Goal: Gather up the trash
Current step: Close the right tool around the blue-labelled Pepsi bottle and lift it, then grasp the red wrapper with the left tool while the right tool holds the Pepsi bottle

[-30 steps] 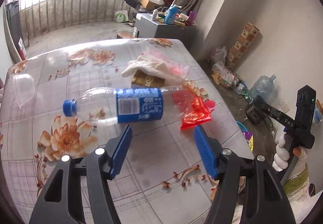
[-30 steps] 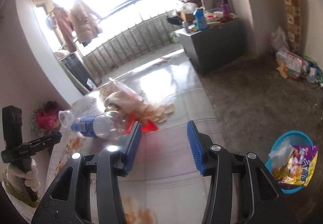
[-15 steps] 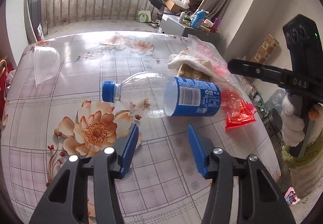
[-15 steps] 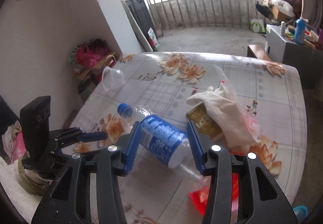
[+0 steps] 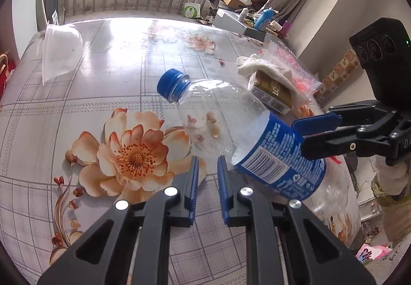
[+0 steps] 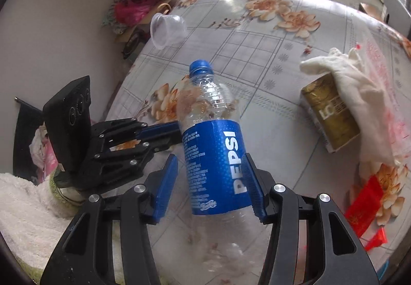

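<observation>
Pepsi bottle (image 6: 215, 156) bracketed for pickup on the flowered desk (image 5: 102, 95).
Right gripper (image 6: 210, 182) fingers straddle its blue label, opening slightly, not yet clamped; left gripper (image 5: 206, 172) fingers are closing, empty, just beside the bottle's clear shoulder.

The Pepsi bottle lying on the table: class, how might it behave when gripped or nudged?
The bottle looks empty and capped, so probably very light. Its clear walls look thin and may dent under the right gripper. Lying on its round side, it would likely roll if pushed.
</observation>
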A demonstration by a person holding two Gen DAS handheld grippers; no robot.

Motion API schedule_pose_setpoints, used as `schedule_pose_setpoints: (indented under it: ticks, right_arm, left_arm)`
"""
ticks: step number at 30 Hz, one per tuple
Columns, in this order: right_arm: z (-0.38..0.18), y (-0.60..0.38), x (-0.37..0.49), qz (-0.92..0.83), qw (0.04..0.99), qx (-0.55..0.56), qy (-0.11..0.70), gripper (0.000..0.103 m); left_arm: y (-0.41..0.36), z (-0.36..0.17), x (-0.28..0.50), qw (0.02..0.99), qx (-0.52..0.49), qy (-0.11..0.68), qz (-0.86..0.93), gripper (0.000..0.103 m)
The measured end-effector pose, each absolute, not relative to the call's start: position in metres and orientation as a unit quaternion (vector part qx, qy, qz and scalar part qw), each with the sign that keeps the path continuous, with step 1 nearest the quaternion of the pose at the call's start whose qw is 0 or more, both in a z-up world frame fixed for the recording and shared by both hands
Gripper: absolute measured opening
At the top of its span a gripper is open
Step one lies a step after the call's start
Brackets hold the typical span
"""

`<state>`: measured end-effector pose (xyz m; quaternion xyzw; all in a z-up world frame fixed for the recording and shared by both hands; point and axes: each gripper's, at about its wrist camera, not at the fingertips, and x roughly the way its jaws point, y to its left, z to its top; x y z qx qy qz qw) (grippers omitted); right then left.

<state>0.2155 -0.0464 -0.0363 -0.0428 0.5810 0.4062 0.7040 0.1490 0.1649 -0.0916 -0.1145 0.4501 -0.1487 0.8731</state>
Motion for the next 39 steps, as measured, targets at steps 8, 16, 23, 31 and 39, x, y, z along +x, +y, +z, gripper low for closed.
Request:
schedule_pose_setpoints:
  ticks: [8,16,23,31,39]
  right_arm:
    - [-0.066,-0.041,0.233,0.410,0.681,0.060,0.604,0.052]
    - [-0.054,-0.084,0.205,0.395,0.698,0.162,0.574,0.051]
    - [-0.007,-0.175,0.178,0.324,0.773,0.239,0.490,0.051]
    - [0.007,-0.262,0.215,0.249,0.815,0.256,0.456,0.051]
    - [-0.060,-0.255,0.286,0.177,0.819,0.165,0.520,0.051]
  left_arm:
    - [0.166,-0.096,0.146,0.868,-0.132,0.454,-0.150,0.009]
    - [0.149,-0.069,0.136,0.872,-0.127,0.431,-0.194,0.008]
    - [0.074,-0.025,0.159,0.868,-0.077,0.395,-0.291,0.008]
    - [-0.017,-0.017,0.224,0.838,-0.075,0.395,-0.369,0.009]
    - [0.031,-0.039,0.264,0.866,-0.098,0.417,-0.257,0.012]
